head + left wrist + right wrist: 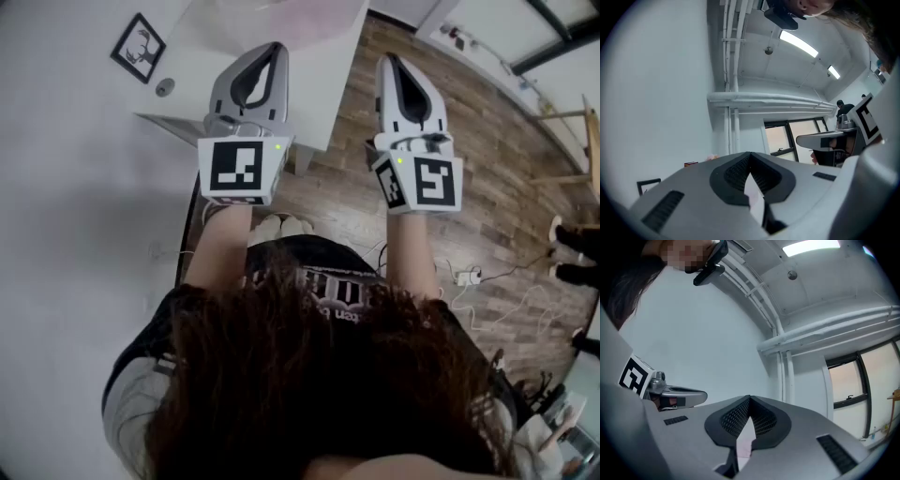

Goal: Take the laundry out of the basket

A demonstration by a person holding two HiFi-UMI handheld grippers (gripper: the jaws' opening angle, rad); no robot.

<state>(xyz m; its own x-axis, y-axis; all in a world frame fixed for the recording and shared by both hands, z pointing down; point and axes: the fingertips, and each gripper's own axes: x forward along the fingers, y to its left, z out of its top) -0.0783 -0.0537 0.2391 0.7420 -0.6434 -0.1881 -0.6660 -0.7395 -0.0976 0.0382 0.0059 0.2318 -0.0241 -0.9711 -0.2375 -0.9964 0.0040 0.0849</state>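
No basket and no laundry can be made out in any view. In the head view my left gripper and right gripper are held up side by side in front of the person, over the near edge of a white table. Both have their jaws closed tip to tip with nothing between them. The left gripper view shows its own gripper shut and empty against a white wall and ceiling, with the right gripper beside it. The right gripper view likewise shows its gripper shut and empty.
Something pale pink lies on the white table's far part, too blurred to name. A framed picture hangs on the white wall at left. Cables and a power strip lie on the wood floor; another person's shoes stand at right.
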